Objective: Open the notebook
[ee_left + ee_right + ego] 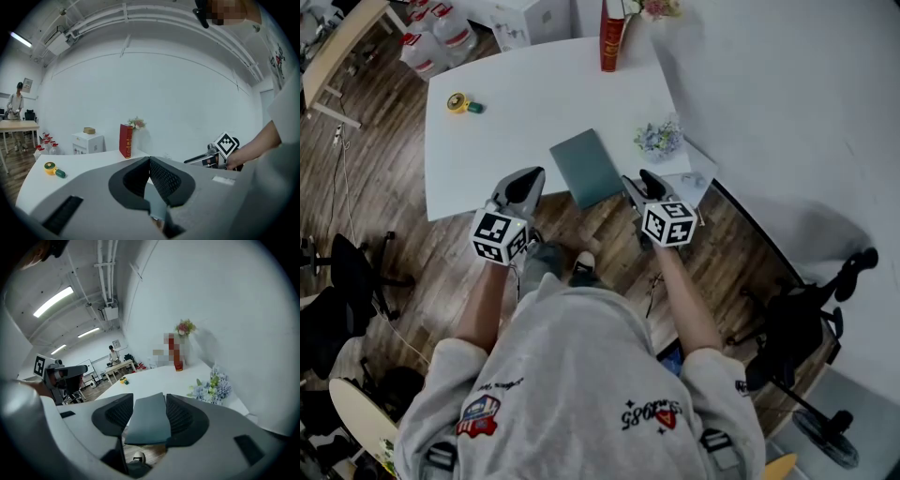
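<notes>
Right gripper view looks along the right gripper (150,395), whose two black ribbed jaws stand well apart with nothing pressed between the pads. The gap frames the closed grey-green rectangular notebook (147,420), which lies flat ahead of them. From the head view this gripper sits just beside the notebook's near right corner, and whether a jaw tip touches the cover cannot be told. The left gripper (528,178) hovers over the white table (487,159) just left of the notebook and apart from it. In the left gripper view its jaw tips meet, and nothing is seen clamped between them. A thin grey-green sliver shows in the wedge behind the tips, too small to identify. The notebook lies cover up at the table's near edge, between the two grippers. Its long axis runs away from the person and leans toward the upper left of the head view, with one short edge facing the person. In the right gripper view that near edge reaches the table's edge, with wooden floor (581,234) showing below it. Further out, a bunch of pale blue flowers (659,139) lies to the notebook's right. A round yellow tape measure (459,103) sits well apart to the far left, and a red hardback book (612,37) stands upright at the far edge.
</notes>
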`<action>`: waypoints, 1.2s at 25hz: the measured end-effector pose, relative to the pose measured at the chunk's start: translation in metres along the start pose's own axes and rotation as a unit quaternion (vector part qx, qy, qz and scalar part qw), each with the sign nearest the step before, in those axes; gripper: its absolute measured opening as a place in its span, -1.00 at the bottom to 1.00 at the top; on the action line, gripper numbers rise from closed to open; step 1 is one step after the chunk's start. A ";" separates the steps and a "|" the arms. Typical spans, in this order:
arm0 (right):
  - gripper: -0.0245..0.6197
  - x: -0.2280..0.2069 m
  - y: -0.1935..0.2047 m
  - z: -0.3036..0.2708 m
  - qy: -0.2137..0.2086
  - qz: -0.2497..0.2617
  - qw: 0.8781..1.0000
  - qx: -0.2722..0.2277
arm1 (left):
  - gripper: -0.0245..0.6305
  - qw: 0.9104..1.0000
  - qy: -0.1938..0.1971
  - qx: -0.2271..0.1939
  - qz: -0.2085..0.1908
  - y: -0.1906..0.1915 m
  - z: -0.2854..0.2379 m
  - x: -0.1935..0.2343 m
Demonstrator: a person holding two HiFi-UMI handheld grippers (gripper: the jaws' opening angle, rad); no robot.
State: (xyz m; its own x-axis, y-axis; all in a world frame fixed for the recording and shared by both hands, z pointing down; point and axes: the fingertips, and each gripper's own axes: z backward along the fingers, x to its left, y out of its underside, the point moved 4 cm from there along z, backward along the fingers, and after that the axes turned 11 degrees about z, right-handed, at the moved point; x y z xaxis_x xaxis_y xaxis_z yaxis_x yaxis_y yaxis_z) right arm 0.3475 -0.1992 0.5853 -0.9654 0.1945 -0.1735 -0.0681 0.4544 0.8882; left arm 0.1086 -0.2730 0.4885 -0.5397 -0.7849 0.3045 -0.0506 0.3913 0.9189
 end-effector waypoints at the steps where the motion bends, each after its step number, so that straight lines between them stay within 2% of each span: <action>1: -0.28 -0.005 0.007 -0.004 -0.005 -0.012 1.000 0.012 | -0.91 1.000 -0.003 0.002 0.003 0.002 0.000 0.004; 6: -0.31 -0.018 0.040 -0.030 -0.027 -0.068 0.996 0.056 | -0.91 1.000 -0.017 0.010 0.016 0.010 0.005 0.024; 15: -0.29 -0.025 0.097 -0.071 -0.038 -0.049 0.987 0.147 | -0.91 0.998 -0.042 0.020 0.045 0.028 0.021 0.060; 22: -0.30 -0.036 0.118 -0.084 -0.035 -0.121 0.977 0.175 | -0.91 0.996 -0.057 0.039 0.052 0.037 0.027 0.078; 26: -0.30 -0.037 0.126 -0.091 -0.040 -0.139 0.972 0.188 | -0.91 0.995 -0.062 0.045 0.056 0.039 0.029 0.088; 28: -0.35 -0.035 0.127 -0.094 -0.043 -0.142 0.970 0.190 | -0.91 0.995 -0.065 0.046 0.057 0.039 0.030 0.093; 30: -0.50 -0.034 0.127 -0.096 -0.044 -0.143 0.970 0.190 | -0.91 0.995 -0.067 0.046 0.058 0.039 0.030 0.096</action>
State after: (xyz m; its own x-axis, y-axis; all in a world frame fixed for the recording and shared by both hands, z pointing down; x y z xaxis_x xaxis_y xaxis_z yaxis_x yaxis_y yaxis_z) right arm 0.3471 -0.2315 0.7444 -0.8942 0.0803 -0.4404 -0.2157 0.7846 0.5812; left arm 0.0295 -0.3182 0.5456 -0.6526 -0.6637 0.3656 -0.0551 0.5228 0.8507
